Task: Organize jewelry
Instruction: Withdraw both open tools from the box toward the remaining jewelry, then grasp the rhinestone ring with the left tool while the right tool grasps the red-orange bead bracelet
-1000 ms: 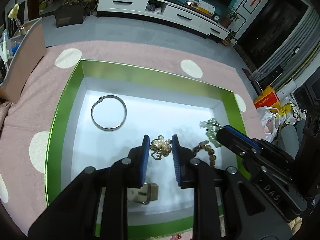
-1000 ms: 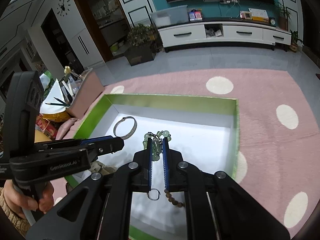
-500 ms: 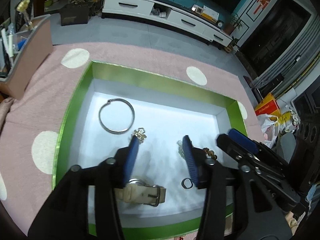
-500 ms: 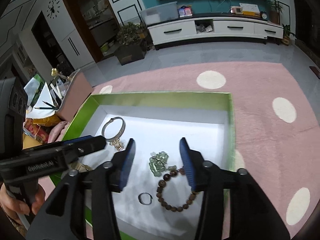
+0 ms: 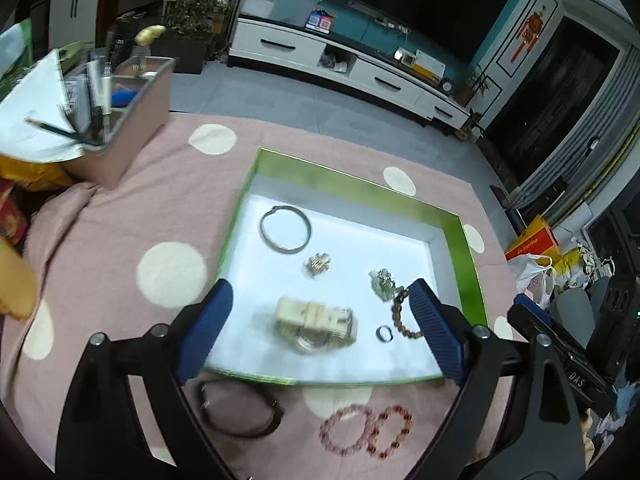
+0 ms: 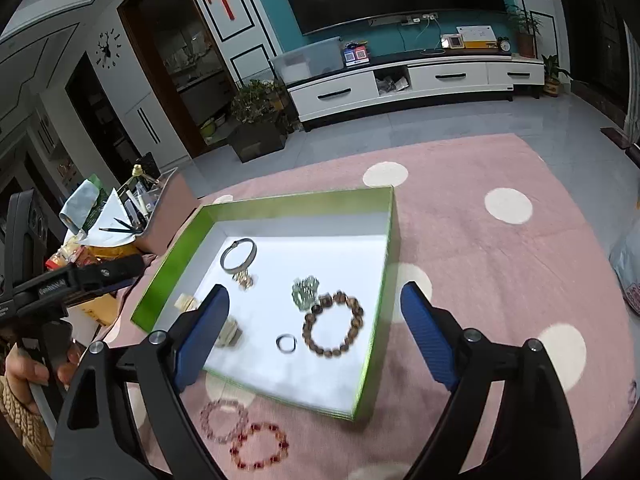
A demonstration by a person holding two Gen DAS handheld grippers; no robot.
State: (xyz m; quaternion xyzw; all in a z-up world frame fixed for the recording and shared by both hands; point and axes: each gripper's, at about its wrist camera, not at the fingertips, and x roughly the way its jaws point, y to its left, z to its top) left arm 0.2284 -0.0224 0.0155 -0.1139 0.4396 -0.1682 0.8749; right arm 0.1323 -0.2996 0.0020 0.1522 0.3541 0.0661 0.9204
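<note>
Both grippers, jaws spread wide and empty, held above the near edge of the box. The left gripper [image 5: 320, 332] has its blue pads either side of the watch [image 5: 316, 322]; the right gripper [image 6: 316, 336] frames the small ring [image 6: 286, 343] and the brown bead bracelet [image 6: 333, 328].

Contents of the green-walled box [image 6: 280, 206], white floor. Near edge: watch, ring, brown bead bracelet, the last two just beside each other. Middle: a gold charm [image 5: 319, 265] and a pale green bead cluster [image 6: 306, 291], which touches the brown bracelet. Far left corner: a silver bangle [image 5: 285, 230], with the charm close beside it.

Still outside, on the pink dotted rug [image 6: 520, 280] just beyond the box's near edge: a pink bead bracelet [image 6: 224, 420] and a red bead bracelet [image 6: 260, 446], touching each other, and a dark band [image 5: 240, 410].

Risks, as judged from this layout. The two bracelets on the rug touch, so closing on one may drag or lift the other. Beads sitting in rug pile may slip from flat pads. A low pass over the near wall could catch the box and shift it, scattering the sorted pieces. Anything dropped near the green cluster and brown bracelet could tangle with them.
</note>
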